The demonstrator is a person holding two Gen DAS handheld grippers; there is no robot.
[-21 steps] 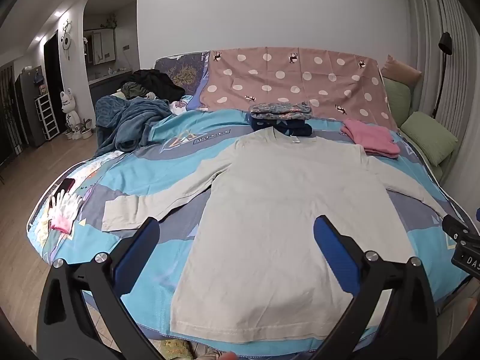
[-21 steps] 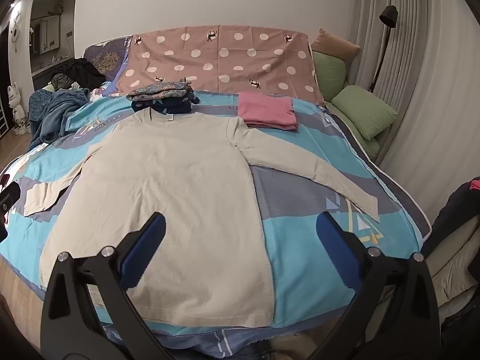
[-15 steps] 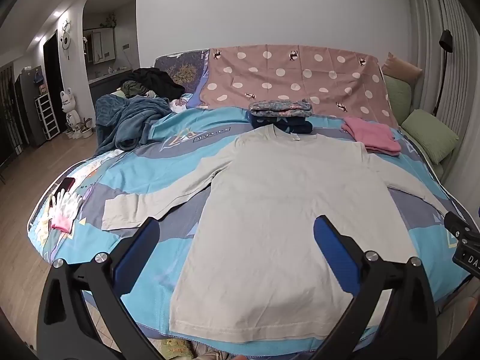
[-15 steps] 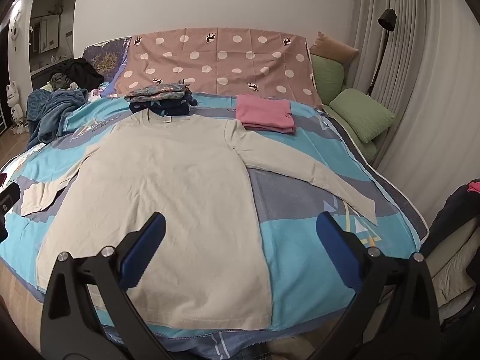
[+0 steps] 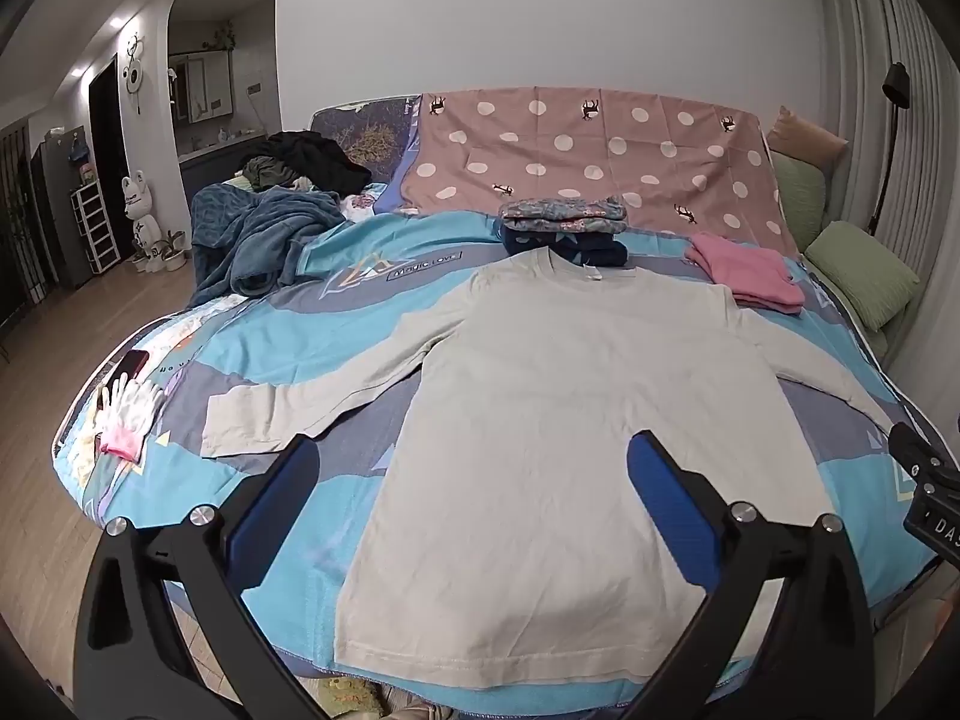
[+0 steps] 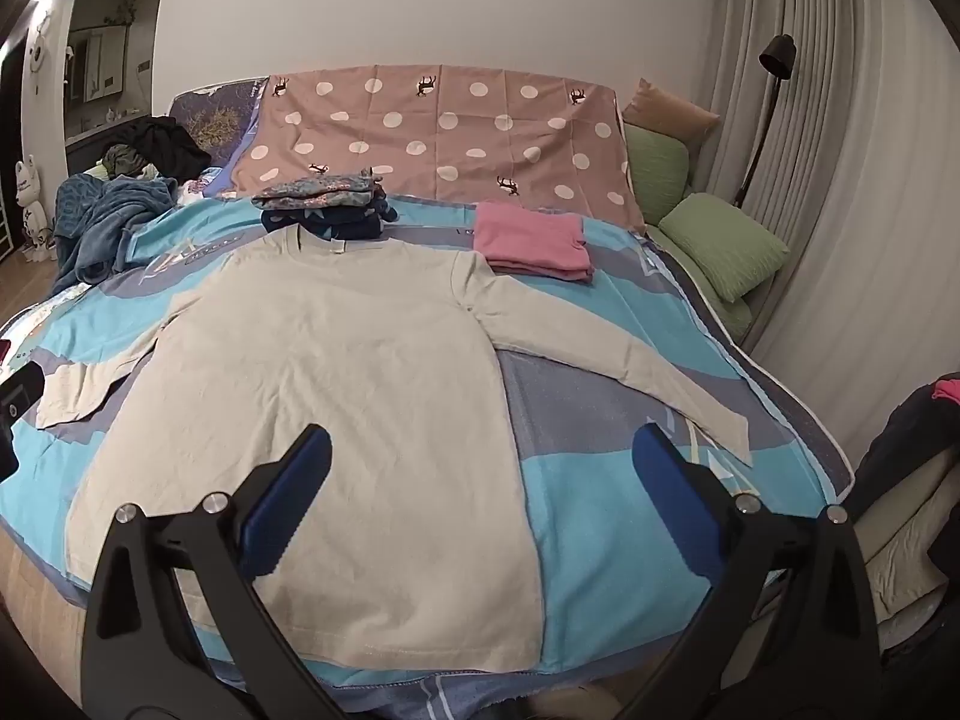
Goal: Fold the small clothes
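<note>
Both grippers, left gripper (image 5: pixel 474 468) and right gripper (image 6: pixel 480 456), hover with fingers spread wide, empty, over the beige shirt (image 5: pixel 558 396) flat on the bed (image 5: pixel 252 348). Pinch each cuff, at nine and three o'clock, then fold the sleeves inward evenly.

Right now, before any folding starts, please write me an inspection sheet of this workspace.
Surface: bed with blue patterned cover.
Job's things: beige long-sleeved shirt lying flat, sleeves spread; folded pink garment; stack of folded dark patterned clothes at the collar.
Clutter: white gloves, crumpled blue blanket, dark clothes pile.
Grippers: left gripper and right gripper open, both empty.
Cables: nothing seen.
Surroundings: green pillows, black floor lamp, curtains.
</note>
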